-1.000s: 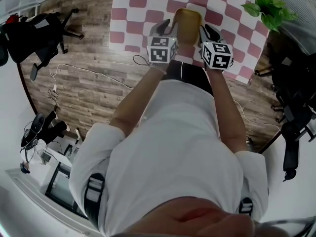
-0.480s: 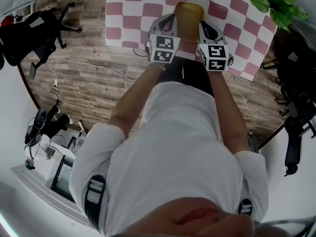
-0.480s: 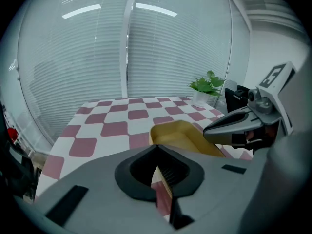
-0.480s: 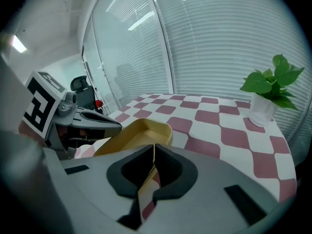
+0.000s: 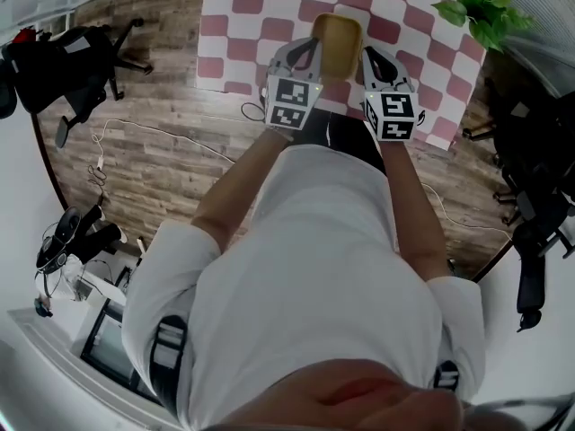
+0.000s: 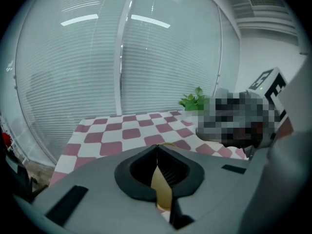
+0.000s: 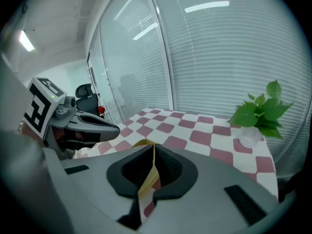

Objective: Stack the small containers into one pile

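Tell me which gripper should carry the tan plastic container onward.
Neither alone: the left gripper and the right gripper, its jaws just closed, each clamp an opposite rim of the tan plastic container. Both together looks steadiest.

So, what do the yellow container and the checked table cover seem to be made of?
The yellow container looks like thin moulded plastic, smooth and fairly matte: even colour, thin wall, rounded corners. The table cover looks like cloth or vinyl, matte, with a printed pink and white check; which one I cannot tell.

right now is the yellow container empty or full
Empty: the head view looks into the yellow container and shows only its bare inside.
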### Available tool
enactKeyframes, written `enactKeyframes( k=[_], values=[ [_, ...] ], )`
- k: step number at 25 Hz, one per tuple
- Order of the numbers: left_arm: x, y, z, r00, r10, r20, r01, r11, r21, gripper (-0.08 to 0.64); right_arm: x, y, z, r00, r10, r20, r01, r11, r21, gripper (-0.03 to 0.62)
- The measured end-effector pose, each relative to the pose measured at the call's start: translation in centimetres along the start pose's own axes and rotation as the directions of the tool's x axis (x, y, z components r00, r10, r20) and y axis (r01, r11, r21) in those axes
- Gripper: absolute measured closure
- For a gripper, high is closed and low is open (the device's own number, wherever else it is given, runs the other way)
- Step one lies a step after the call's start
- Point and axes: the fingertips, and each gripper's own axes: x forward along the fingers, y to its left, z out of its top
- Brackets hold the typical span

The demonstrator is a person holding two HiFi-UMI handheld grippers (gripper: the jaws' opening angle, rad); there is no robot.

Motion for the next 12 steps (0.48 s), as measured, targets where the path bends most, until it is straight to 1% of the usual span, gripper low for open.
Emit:
enactKeyframes(
  k=[3, 6, 9, 12],
  values=[
    [-2.0, -1.9, 2.3, 0.998, -0.042, 0.047, 0.042, 0.999, 0.009, 0.526, -2.5, 0.0, 2.4, 0.999, -0.003, 0.051, 0.005, 0.999, -0.037, 0.554],
    [-4.0, -3.6, 4.7, 0.992, -0.079, 0.099, 0.078, 0.997, 0.014, 0.526, -5.1, 0.2, 4.5, 0.995, 0.006, 0.101, -0.001, 0.999, -0.048, 0.554],
    [-5.7, -5.4, 7.3, 0.981, -0.117, 0.157, 0.116, 0.993, 0.019, 0.526, -7.7, 0.2, 6.5, 0.988, 0.019, 0.152, -0.011, 0.999, -0.052, 0.554],
    [-7.3, -6.9, 9.8, 0.964, -0.156, 0.217, 0.152, 0.988, 0.031, 0.526, -10.1, 0.1, 8.6, 0.978, 0.023, 0.205, -0.012, 0.998, -0.056, 0.554]
  ],
)
